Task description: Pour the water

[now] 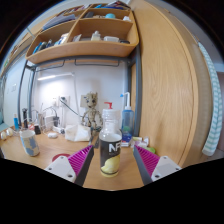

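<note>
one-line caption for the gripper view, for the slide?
Hand-held gripper with a yellow-liquid bottle between its open fingers on a wooden desk.

Bottle [110, 157] between the gripper [112, 165] fingers, figurine [91, 113] behind.

Warm, fairly dim indoor light fills the scene. A strip lamp [55, 76] under the shelf [82, 50] glows bright white and washes out the wall below it. The wide-angle lens bends straight lines strongly near the edges. The bench [60, 150] shows soft glare; far things look slightly soft.
</note>
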`<action>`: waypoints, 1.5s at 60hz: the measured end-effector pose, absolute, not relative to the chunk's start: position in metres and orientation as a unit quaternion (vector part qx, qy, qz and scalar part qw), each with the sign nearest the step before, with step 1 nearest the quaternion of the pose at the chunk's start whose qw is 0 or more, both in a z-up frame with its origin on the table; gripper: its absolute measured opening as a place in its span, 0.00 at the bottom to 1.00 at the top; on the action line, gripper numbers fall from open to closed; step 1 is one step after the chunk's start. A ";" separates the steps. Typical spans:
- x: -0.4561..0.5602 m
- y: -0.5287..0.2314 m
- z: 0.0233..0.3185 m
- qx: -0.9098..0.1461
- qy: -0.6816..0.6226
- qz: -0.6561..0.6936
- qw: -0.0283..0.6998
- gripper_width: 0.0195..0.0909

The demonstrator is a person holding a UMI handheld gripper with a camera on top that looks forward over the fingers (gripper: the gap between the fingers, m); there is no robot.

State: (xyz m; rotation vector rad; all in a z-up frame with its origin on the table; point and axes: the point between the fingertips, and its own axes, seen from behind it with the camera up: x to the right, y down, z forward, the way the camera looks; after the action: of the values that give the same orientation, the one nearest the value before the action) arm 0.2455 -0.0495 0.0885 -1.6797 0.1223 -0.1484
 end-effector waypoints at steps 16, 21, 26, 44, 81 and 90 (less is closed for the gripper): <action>0.244 0.002 0.087 -0.747 0.034 -0.047 0.662 0.51; 0.242 0.004 0.088 -0.744 0.034 -0.043 0.666 0.31; 0.237 0.003 0.088 -0.744 0.027 -0.048 0.666 0.20; 0.243 -0.003 0.085 -0.759 0.027 -0.057 0.648 0.08; 0.049 0.054 0.150 -0.486 -0.525 -0.495 0.493 0.08; 0.026 0.062 0.150 -0.391 -0.595 -0.558 0.427 0.08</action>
State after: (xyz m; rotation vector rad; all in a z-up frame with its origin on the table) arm 0.0256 0.0622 0.1502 -0.9761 -1.4859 -1.3955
